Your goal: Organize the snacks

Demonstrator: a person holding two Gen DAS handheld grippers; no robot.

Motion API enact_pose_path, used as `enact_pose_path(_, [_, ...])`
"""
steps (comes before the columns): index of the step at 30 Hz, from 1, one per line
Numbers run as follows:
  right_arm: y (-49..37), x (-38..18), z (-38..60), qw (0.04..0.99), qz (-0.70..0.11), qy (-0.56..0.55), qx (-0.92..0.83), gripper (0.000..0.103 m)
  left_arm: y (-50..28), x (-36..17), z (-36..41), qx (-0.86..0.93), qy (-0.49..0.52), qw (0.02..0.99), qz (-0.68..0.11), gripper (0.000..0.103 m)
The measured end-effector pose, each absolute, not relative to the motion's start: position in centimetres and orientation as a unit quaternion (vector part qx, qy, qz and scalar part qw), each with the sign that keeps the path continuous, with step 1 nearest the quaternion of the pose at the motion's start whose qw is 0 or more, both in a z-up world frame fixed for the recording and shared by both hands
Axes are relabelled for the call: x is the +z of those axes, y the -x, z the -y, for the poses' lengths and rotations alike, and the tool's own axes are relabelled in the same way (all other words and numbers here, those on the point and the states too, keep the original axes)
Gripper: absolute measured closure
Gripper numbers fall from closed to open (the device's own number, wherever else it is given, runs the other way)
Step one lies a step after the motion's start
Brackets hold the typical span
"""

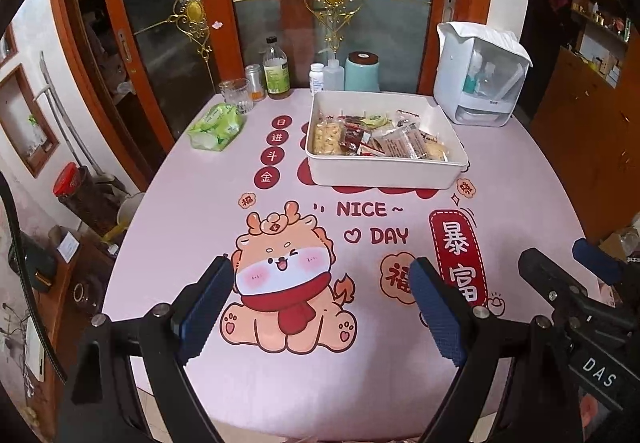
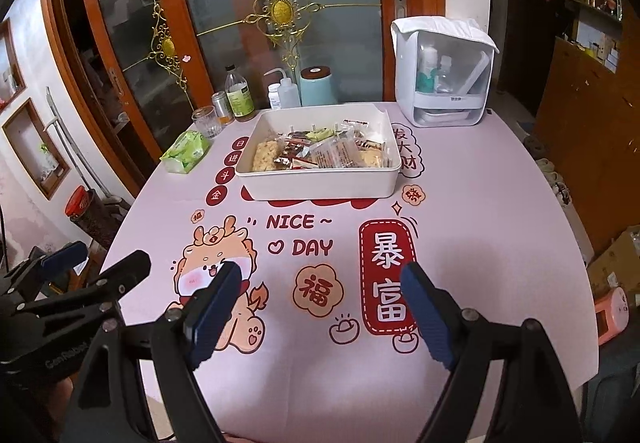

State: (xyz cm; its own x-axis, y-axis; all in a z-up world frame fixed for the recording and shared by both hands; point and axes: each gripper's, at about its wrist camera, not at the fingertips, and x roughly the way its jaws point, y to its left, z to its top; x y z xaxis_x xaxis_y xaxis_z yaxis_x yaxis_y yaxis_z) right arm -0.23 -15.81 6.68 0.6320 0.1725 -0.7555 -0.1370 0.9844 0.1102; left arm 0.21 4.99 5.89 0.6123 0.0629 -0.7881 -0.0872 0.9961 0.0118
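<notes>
A white rectangular bin [image 1: 384,173] [image 2: 316,185] stands on the far half of the pink printed tablecloth [image 1: 288,371] [image 2: 480,227]. Several wrapped snacks [image 1: 384,139] [image 2: 320,153] lie inside it: a pale rice-crisp pack at the left, red and clear wrappers beside it. My left gripper [image 1: 320,279] hovers open over the cartoon dragon near the front edge, nothing between its blue pads. My right gripper [image 2: 320,283] is open and empty too, over the round red-character print. Each gripper shows at the edge of the other's view, the right [image 1: 560,263] and the left [image 2: 100,263].
Along the table's back edge stand a green tissue pack [image 1: 218,125] [image 2: 186,151], a glass [image 1: 237,94], bottles [image 1: 276,71], a teal canister [image 1: 362,73] and a white dispenser box [image 1: 480,79] [image 2: 444,75]. Glass doors with wooden frames rise behind. A red-lidded jar [image 1: 76,191] sits left of the table.
</notes>
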Motion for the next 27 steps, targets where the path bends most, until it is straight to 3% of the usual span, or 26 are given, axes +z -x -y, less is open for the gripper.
enact_pose_path(27, [1.9,6.8,14.8,0.899,-0.430,-0.021,0.076,0.020,1.1,5.5,-5.8,0.029,0.012,0.893,-0.449,0.015])
